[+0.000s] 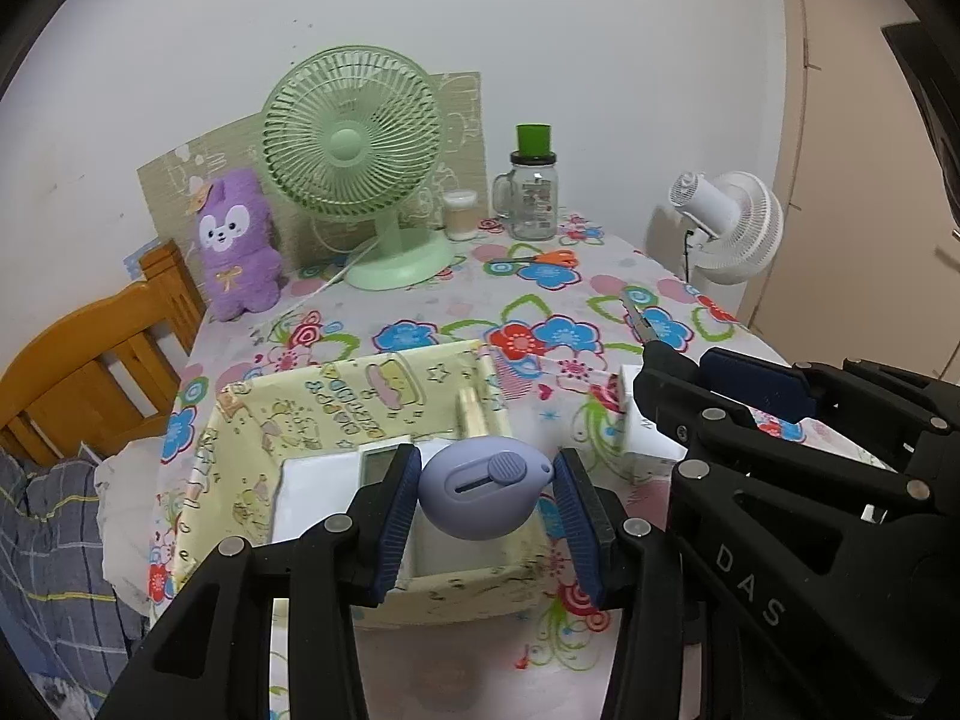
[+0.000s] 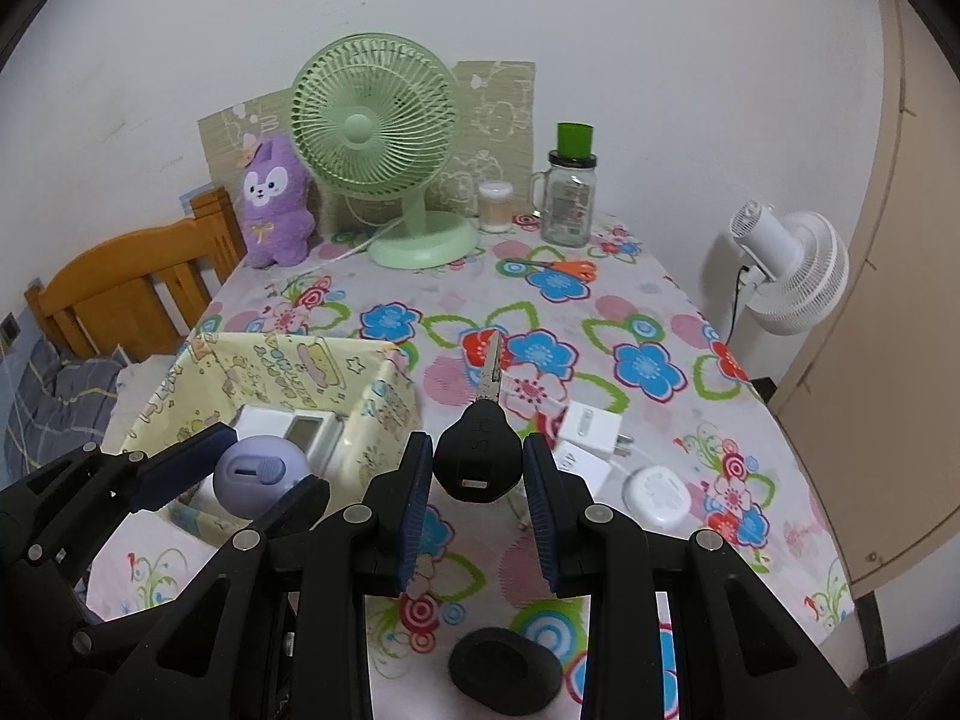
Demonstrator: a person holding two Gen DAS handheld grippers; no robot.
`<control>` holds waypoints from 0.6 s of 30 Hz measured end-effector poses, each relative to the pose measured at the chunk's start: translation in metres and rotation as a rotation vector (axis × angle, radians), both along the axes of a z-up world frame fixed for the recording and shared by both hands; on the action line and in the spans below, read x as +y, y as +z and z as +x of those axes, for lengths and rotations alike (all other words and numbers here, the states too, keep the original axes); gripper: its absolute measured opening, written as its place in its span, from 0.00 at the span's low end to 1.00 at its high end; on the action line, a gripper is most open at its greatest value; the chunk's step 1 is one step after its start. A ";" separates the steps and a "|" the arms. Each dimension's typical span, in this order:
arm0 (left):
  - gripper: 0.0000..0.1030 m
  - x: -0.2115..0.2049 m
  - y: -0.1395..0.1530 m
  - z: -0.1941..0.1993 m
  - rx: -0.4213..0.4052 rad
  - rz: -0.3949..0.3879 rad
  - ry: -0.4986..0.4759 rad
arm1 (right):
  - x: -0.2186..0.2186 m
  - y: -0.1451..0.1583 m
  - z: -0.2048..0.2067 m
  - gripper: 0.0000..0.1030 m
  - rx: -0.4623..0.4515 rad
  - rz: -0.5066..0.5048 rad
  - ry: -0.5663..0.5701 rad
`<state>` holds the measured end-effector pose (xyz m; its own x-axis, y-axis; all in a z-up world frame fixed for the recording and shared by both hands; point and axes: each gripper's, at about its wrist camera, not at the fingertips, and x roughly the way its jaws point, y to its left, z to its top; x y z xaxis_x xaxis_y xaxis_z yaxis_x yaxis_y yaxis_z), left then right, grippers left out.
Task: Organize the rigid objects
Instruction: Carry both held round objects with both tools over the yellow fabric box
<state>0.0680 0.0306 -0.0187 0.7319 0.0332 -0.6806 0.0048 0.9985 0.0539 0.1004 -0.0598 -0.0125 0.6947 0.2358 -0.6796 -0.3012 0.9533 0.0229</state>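
Observation:
My left gripper is shut on a lilac egg-shaped box cutter and holds it over the yellow cartoon-print storage box. The cutter also shows in the right wrist view, above the box. A white digital device lies inside the box. My right gripper is shut on a black-headed key, its metal blade pointing forward above the floral tablecloth, just right of the box.
A white charger plug, a round white case and a black oval pad lie near the right gripper. Orange scissors, a green fan, a glass jar and a purple plush stand at the back. A wooden chair stands left.

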 end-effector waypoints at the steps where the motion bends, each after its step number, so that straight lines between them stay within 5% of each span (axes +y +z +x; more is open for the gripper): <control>1: 0.45 0.002 0.000 0.000 0.002 0.000 0.003 | 0.006 0.000 0.002 0.32 0.003 -0.002 0.009; 18: 0.45 0.039 -0.009 0.007 0.030 -0.004 0.055 | 0.050 -0.007 0.012 0.32 0.025 -0.015 0.073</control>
